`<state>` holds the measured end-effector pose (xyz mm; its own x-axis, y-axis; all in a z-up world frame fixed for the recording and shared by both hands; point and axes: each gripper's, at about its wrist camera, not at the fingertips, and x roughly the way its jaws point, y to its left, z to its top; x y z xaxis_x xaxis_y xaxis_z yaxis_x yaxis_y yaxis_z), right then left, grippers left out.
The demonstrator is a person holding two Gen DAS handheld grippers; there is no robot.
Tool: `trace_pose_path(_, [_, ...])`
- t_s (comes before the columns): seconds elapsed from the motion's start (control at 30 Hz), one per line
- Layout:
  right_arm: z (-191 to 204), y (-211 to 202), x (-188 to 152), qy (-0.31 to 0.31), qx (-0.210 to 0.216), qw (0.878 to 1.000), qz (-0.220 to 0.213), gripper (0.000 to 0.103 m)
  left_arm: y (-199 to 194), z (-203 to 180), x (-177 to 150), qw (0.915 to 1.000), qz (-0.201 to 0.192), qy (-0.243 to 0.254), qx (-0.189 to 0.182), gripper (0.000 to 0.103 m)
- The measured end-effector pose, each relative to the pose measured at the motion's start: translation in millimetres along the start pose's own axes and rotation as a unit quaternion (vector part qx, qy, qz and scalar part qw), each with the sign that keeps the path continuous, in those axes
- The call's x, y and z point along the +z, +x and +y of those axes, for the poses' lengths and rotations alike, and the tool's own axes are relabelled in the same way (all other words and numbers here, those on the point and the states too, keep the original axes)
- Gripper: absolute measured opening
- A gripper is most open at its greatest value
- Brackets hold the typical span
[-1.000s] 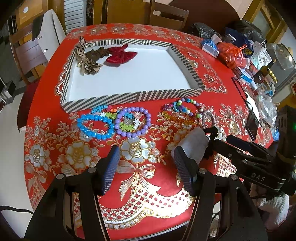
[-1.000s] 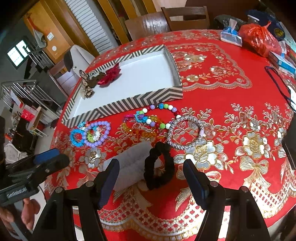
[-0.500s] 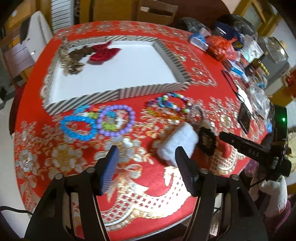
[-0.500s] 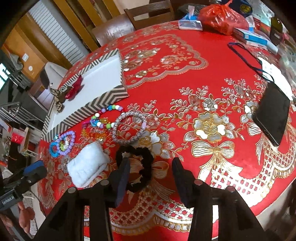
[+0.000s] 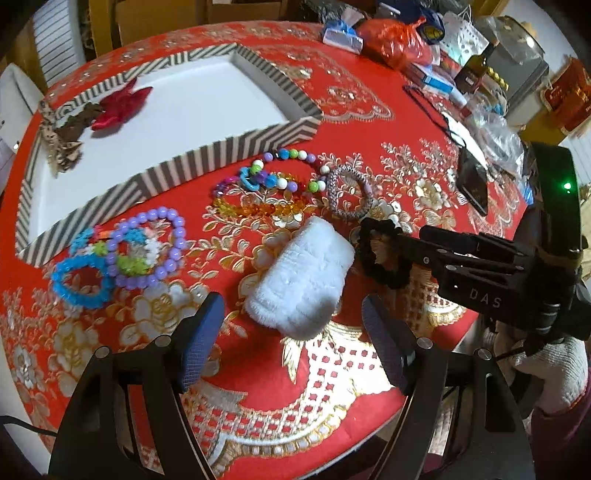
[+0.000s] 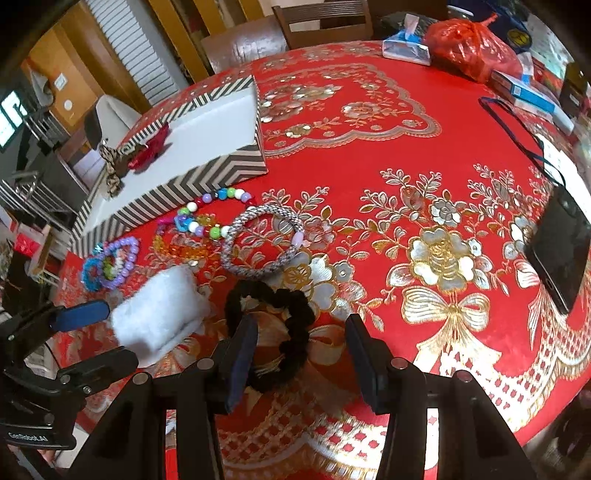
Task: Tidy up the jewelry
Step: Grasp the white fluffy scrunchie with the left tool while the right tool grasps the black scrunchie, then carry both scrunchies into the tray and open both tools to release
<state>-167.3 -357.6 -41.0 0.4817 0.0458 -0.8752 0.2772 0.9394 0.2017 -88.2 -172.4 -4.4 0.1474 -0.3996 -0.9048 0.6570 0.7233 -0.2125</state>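
Red tablecloth, black scrunchie partly between right claw fingers

A home dining room. Round table under a red, gold-flowered cloth; wooden chairs drawn up at its far side, slatted wooden doors beyond them. Household clutter along the table's far right edge: red plastic bag, tissue pack, bottle.
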Motion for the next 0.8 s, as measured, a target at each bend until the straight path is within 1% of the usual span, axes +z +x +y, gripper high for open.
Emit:
trace_pose_path(0.03, [0, 1, 0, -0.005, -0.002, 1.0, -0.001, 0.043, 6, -1, 1, 1.0, 0.005, 0.002, 0.005, 0.077])
trace_pose_path(0.07, [3, 2, 0, -0.018, -0.011, 1.0, -0.007, 0.036, 9, 0, 2, 0.9999, 0.008, 0.003, 0.008, 0.077])
trace_pose_path(0.1, [5, 3, 0, -0.03, -0.02, 0.999, -0.012, 0.034, 13, 0, 3, 0.9999, 0.011, 0.003, 0.008, 0.077])
trace_pose_path(0.13, [5, 3, 0, -0.035, -0.022, 0.999, -0.012, 0.026, 18, 2, 4, 0.9999, 0.014, 0.0, 0.009, 0.072])
trace_pose_path(0.17, [5, 4, 0, -0.041, -0.025, 0.999, -0.015, 0.019, 21, 3, 5, 0.9998, 0.016, -0.005, 0.01, 0.064])
trace_pose_path(0.2, [3, 4, 1, -0.041, -0.026, 0.999, -0.015, 0.017, 25, 5, 5, 0.9996, 0.023, -0.011, 0.008, 0.047])
trace_pose_path(0.23, [2, 4, 1, -0.039, -0.023, 0.999, -0.014, 0.011, 30, 8, 5, 0.9992, 0.035, -0.021, 0.003, 0.045])
trace_pose_path(0.27, [0, 3, 2, -0.035, -0.012, 0.999, -0.011, 0.009, 30, 10, 5, 0.9992, 0.03, -0.027, -0.002, 0.043])
trace_pose_path(0.33, [-3, -2, 3, -0.027, -0.002, 1.0, -0.013, 0.008, 27, 11, 6, 0.9994, 0.022, -0.028, -0.001, 0.034])
trace_pose_path(0.43, [-4, -15, 7, -0.018, 0.011, 0.999, -0.024, 0.008, 15, 14, 6, 0.9992, 0.01, -0.037, -0.008, 0.028])
trace_pose_path(0.53, [1, -32, 16, -0.026, 0.017, 0.999, -0.039, 0.008, -3, 17, 9, 0.999, -0.008, -0.042, -0.011, 0.028])
trace_pose_path(0.63, [9, -43, 28, -0.035, 0.023, 0.998, -0.051, 0.008, -24, 28, 14, 0.9979, -0.028, -0.057, -0.011, 0.028])
trace_pose_path(0.8, [29, -59, 56, -0.055, 0.044, 0.995, -0.075, 0.008, -49, 49, 22, 0.9947, -0.06, -0.083, 0.007, 0.028])
